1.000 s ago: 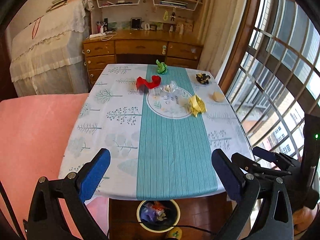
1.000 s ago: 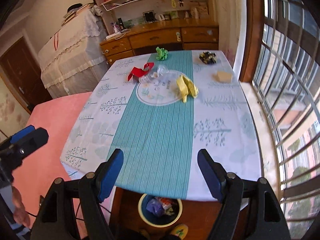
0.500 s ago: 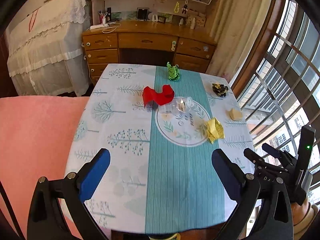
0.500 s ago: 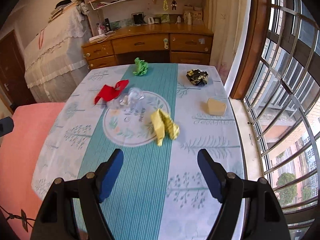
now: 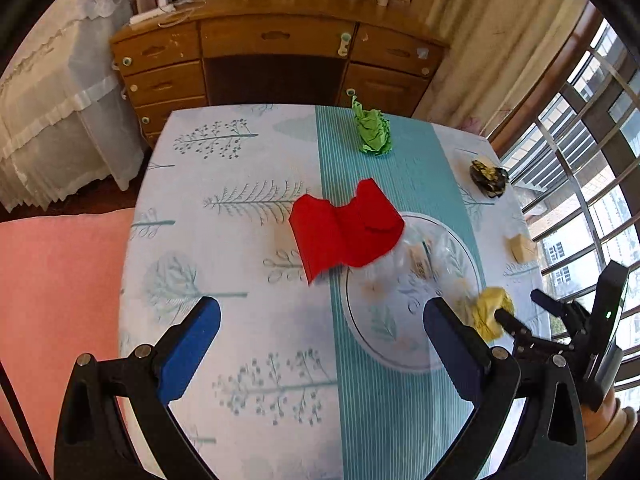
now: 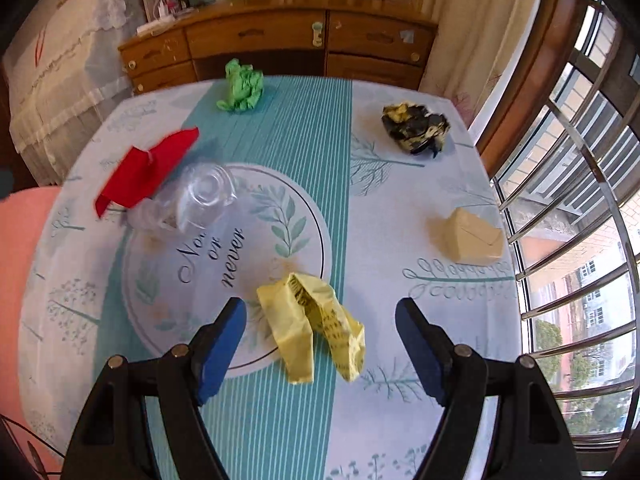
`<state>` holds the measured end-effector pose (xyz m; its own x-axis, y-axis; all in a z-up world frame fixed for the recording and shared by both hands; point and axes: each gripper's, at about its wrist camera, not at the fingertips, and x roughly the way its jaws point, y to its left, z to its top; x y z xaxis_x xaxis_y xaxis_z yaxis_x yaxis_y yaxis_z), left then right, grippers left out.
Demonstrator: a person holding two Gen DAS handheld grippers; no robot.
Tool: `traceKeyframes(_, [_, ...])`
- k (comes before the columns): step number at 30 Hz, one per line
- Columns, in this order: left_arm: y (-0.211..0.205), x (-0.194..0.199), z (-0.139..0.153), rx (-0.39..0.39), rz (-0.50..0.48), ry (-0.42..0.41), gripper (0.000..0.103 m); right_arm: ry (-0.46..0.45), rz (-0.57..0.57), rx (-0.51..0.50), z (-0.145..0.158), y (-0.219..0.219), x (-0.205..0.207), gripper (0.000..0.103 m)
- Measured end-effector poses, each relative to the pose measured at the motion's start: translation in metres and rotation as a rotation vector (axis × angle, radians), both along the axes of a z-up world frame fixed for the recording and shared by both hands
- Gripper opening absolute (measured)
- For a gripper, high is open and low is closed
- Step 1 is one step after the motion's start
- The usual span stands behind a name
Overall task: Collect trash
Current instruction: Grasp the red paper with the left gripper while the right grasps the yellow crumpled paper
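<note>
Bedroom-type space w/ a wooden dresser (image 6: 280, 36) at the back, a lace-covered piece (image 5: 52, 92) at left, a barred window (image 6: 580, 200) at right. Counter (image 6: 400, 208) carries a tree-print cloth w/ a teal striped band down the middle and a round medallion (image 6: 224, 252) reading "Now or never" in script.

Trash on the counter, all separate pieces:
- Red folded paper (image 5: 344, 232) left of centre, its right edge overlapping a clear crumpled plastic wrapper (image 6: 192, 196) that sits on the medallion's upper-left rim.
- Green crumpled paper (image 5: 372, 130) on the teal band near the far edge.
- Black-and-yellow crumpled wrapper (image 6: 416, 124) at far right; print too small to read.
- Tan folded paper wedge (image 6: 468, 236) by the window-side edge.
- Yellow crumpled bag (image 6: 312, 328) w/ dark print, unreadable, at the medallion's lower-right rim.

Right tool (image 6: 320, 336) points steeply down, jaws spread wide, blue pads either side of the yellow bag w/o touching it; holds nothing. Left tool (image 5: 320, 328) also wide open and empty, over the counter nearer than the red paper, which sits well apart from its pads. In the left wrist view the right tool's black frame shows at lower right, beside the yellow bag, w/ a sleeve cuff (image 5: 612, 432) below it.

Pink surface (image 5: 52, 300) lies left of the counter. Small items along the dresser top, labels not legible.
</note>
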<state>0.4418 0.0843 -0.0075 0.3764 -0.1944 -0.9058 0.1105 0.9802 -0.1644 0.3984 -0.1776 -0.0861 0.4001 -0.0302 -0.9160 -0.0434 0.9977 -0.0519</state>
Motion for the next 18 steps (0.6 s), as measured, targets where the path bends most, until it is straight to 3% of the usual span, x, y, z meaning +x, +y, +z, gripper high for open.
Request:
traceKeyframes(7, [0.007, 0.064, -0.048, -0.056, -0.003, 0.089, 0.1, 0.1, -0.065, -0.002, -0.033, 0.003, 0.023, 0.077])
traceKeyframes(8, [0.008, 0.071, -0.056, -0.063, 0.002, 0.102, 0.1, 0.111, -0.087, 0.013, -0.037, 0.001, 0.025, 0.074])
traceKeyframes(9, [0.009, 0.076, -0.062, -0.068, 0.006, 0.115, 0.1, 0.119, -0.104, 0.025, -0.04, -0.001, 0.027, 0.064])
traceKeyframes(14, [0.01, 0.103, -0.1, -0.087, 0.016, 0.211, 0.099, 0.109, -0.171, 0.065, -0.039, -0.003, 0.033, 0.053])
traceKeyframes(16, [0.01, 0.11, -0.111, -0.102, 0.021, 0.24, 0.094, 0.108, -0.183, 0.064, -0.037, -0.001, 0.032, 0.05])
traceKeyframes(18, [0.01, 0.117, -0.123, -0.131, 0.023, 0.281, 0.082, 0.107, -0.198, 0.063, -0.037, 0.002, 0.03, 0.049])
